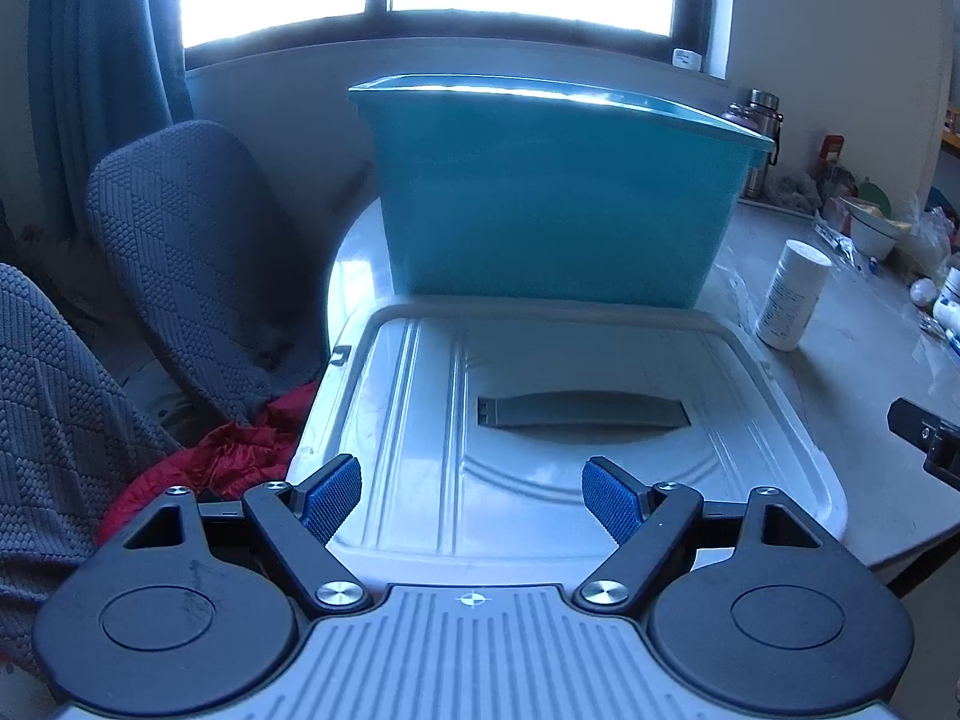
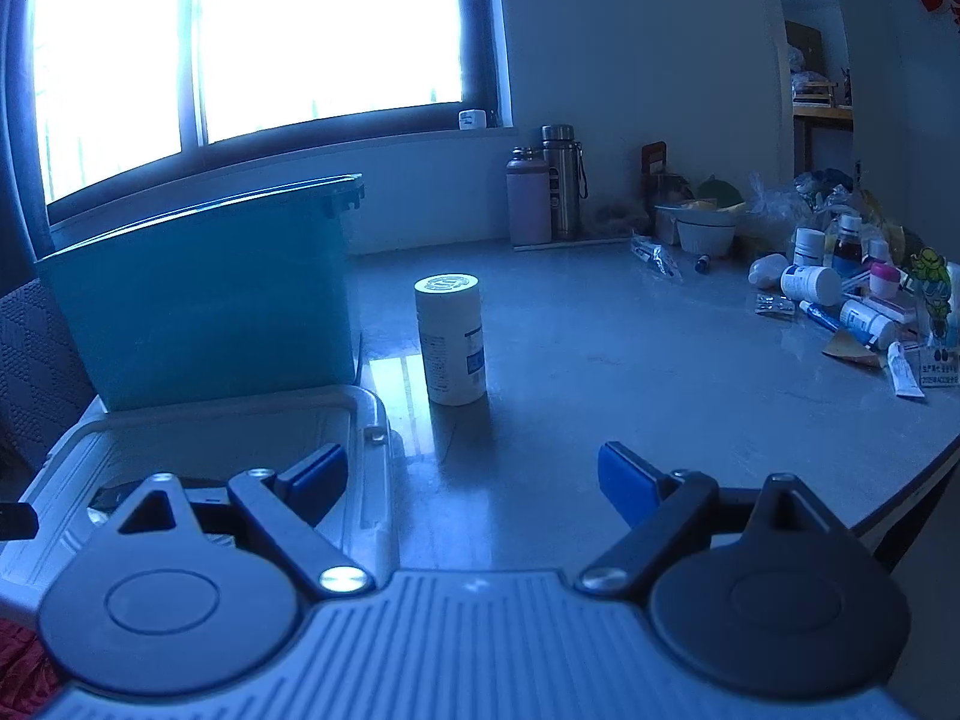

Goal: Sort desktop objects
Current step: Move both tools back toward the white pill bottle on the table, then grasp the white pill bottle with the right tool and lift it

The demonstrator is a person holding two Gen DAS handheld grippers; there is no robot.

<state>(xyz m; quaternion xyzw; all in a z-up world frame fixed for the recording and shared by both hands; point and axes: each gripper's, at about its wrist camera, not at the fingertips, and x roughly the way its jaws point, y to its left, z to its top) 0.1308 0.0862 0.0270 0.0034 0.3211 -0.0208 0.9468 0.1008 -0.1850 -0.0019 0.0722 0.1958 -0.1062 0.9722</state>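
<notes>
The teal bin stands on the tabletop with its pale lid lying flat in front of it, off the bin. Neither view looks over the rim, so what the bin holds cannot be told. A white bottle stands upright by itself just beside the lid's right edge, near the bin's corner. Well apart from it, along the far right of the tabletop, a heap of small bottles, tubes and packets lies loose and unsorted, with a bowl and two flasks farther back by the wall.

The left tongs hang spread wide above the lid and grip nothing. The right tongs are equally wide and empty, pointed toward the white bottle.

By my reading much sorting is left: the heap and the lone bottle are all outside the bin. Whether other things are already inside it, these pictures do not settle.
</notes>
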